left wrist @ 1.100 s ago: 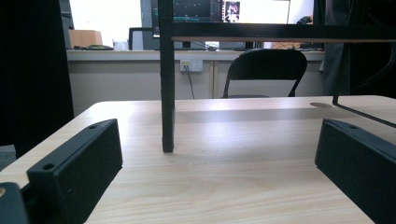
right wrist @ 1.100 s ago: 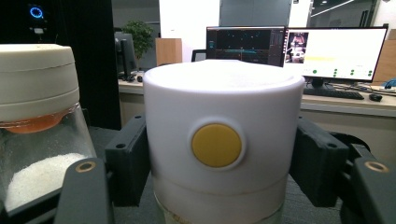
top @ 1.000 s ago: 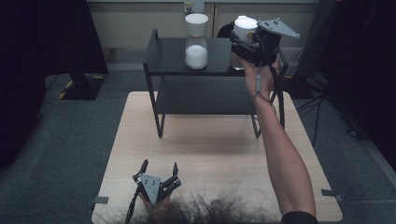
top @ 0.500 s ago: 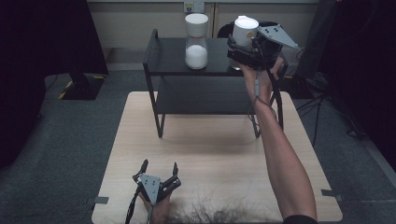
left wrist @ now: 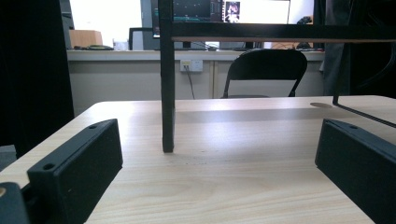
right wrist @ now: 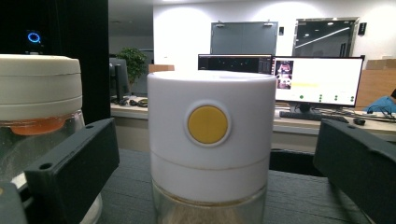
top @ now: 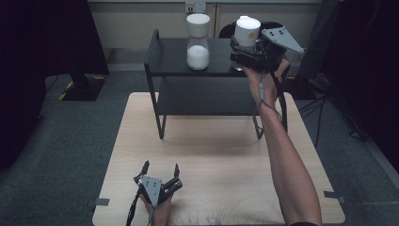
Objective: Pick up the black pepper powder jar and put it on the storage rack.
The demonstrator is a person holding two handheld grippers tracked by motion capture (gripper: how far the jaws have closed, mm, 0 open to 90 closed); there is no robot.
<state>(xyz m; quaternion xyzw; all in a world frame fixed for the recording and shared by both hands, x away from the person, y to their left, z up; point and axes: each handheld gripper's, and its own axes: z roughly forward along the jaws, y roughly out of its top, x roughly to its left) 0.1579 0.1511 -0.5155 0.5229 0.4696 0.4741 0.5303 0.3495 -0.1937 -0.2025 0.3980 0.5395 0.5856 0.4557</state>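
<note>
A glass jar with a white lid and yellow button [top: 247, 30] stands upright on the right end of the black shelf's top [top: 169, 61]. My right gripper [top: 237, 54] is level with it. Its jaws have just been opening and now stand wide on either side of the jar [right wrist: 211, 140], apart from it. A second jar with a cream lid [top: 198, 41] holds white powder and stands further left on the shelf, close beside the first [right wrist: 37, 116]. My left gripper [top: 161, 167] rests open on the wooden table near its front edge, with nothing between the jaws [left wrist: 217, 154].
The two-tier black shelf stands at the back of the light wooden table [top: 211, 155]; its front left leg [left wrist: 167, 93] is just ahead of my left gripper. A black chair [left wrist: 266, 70] sits behind the table. Bare tabletop lies between the shelf and the front edge.
The right hand has shifted slightly at the shelf's right end, and the white-lidded jar stays upright there. The left gripper has not moved.
</note>
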